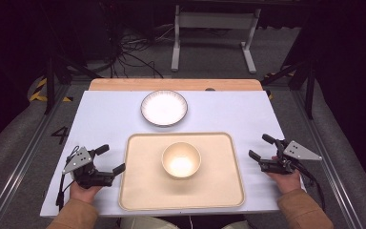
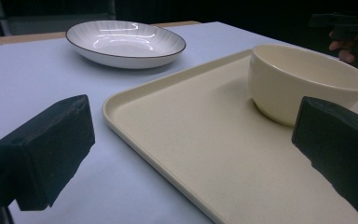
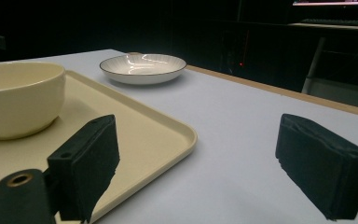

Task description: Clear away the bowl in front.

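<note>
- High view: cream bowl (image 1: 181,160) sits centred on the tray (image 1: 138,191); left gripper (image 1: 110,161) and right gripper (image 1: 259,147) flank the tray, jaws released.
- Left gripper view: jaws spread wide over the tray's corner, the bowl (image 2: 303,81) beyond them.
- Right gripper view: jaws spread, empty; white plate (image 3: 142,68) rests farther along the tabletop (image 3: 242,121).

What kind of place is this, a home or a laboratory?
Probably a laboratory or recording room: loose cables lie on the floor, black stands flank the table, and each hand holds a gripper.
</note>
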A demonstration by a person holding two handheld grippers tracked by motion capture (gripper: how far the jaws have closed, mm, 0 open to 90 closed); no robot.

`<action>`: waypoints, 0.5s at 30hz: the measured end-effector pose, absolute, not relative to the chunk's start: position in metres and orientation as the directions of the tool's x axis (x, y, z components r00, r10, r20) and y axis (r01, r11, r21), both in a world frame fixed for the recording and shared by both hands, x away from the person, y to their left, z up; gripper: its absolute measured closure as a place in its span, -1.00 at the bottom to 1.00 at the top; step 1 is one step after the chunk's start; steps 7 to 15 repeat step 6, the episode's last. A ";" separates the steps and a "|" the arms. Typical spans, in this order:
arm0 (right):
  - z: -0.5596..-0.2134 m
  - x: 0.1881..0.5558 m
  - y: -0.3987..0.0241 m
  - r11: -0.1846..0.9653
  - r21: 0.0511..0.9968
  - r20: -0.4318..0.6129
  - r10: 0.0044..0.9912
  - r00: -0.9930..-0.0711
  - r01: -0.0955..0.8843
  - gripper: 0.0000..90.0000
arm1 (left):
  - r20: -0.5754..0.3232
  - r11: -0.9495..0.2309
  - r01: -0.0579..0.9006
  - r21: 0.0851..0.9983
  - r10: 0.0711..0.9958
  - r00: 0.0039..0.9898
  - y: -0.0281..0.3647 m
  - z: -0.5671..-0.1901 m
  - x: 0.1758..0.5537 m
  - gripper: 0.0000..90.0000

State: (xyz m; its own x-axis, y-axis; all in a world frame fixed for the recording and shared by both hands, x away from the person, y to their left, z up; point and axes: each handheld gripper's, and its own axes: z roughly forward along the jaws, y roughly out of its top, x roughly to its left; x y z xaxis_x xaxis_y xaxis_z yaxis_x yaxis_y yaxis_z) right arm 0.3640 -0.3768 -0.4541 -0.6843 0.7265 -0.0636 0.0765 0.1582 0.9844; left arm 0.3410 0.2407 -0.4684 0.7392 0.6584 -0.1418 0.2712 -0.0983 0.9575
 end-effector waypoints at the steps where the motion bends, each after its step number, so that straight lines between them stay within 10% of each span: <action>1: -0.454 0.364 -0.377 0.158 0.984 -0.063 0.726 -0.684 0.077 -0.70 | -0.140 -0.101 0.270 0.958 0.657 0.741 0.241 -0.468 0.341 -1.00; 15: -0.454 0.364 -0.377 0.158 0.985 -0.063 0.727 -0.684 0.077 -0.71 | -0.142 -0.098 0.271 0.958 0.660 0.738 0.241 -0.468 0.341 -1.00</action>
